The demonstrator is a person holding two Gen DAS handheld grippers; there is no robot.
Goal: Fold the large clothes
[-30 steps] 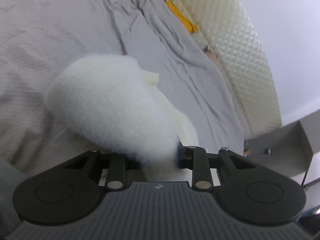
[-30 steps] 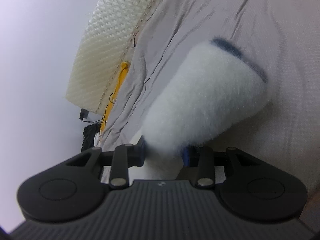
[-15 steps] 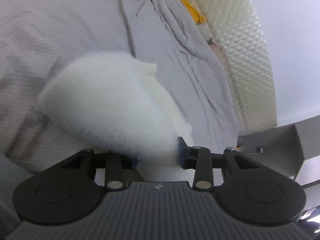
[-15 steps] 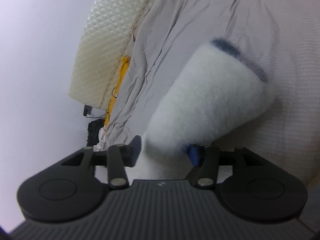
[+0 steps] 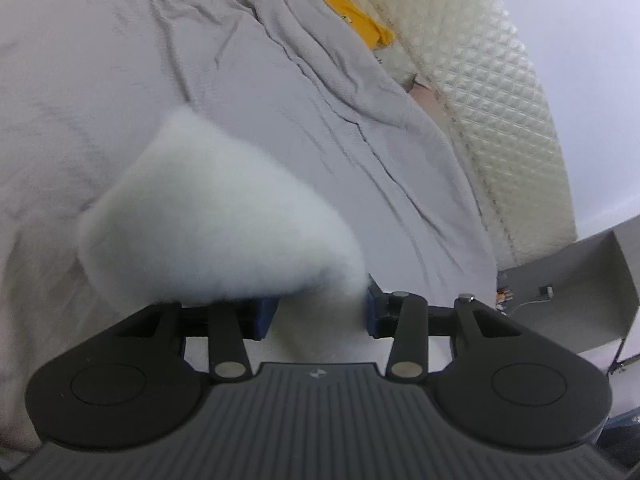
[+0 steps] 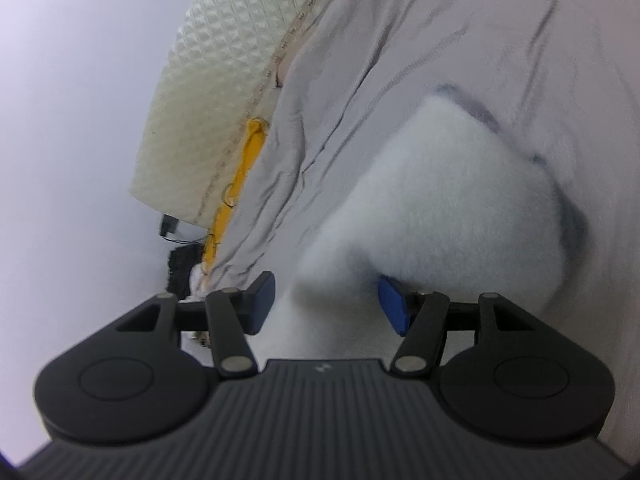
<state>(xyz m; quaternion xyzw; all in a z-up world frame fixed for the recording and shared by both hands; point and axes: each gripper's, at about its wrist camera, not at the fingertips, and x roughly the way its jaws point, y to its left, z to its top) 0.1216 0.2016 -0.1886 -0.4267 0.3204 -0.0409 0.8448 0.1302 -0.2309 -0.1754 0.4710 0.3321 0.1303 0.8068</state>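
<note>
A fluffy white fleece garment [image 5: 216, 220] lies bunched on the grey bedsheet [image 5: 120, 60]. In the left wrist view a fold of it reaches back between the blue pads of my left gripper [image 5: 320, 312]. Its jaws are opening, and the pads no longer squeeze the fleece. In the right wrist view the fleece [image 6: 448, 208] shows a dark grey trim [image 6: 484, 114] along its far edge. My right gripper [image 6: 326, 304] stands open. The fleece lies loosely between its pads, near the right one, and the left pad [image 6: 260, 300] is free.
A cream quilted headboard [image 5: 500, 100] runs along the bed's far side, with a yellow strap [image 5: 360, 12] beside it. A grey cabinet [image 5: 580, 280] stands past the bed's corner. The right wrist view shows the headboard [image 6: 224, 60], the strap [image 6: 240, 184] and dark cables [image 6: 182, 268].
Both grippers' jaws have widened and let go of the fleece folds they pinched. Both views have shifted across the bed, and the fleece now looks blurred.
</note>
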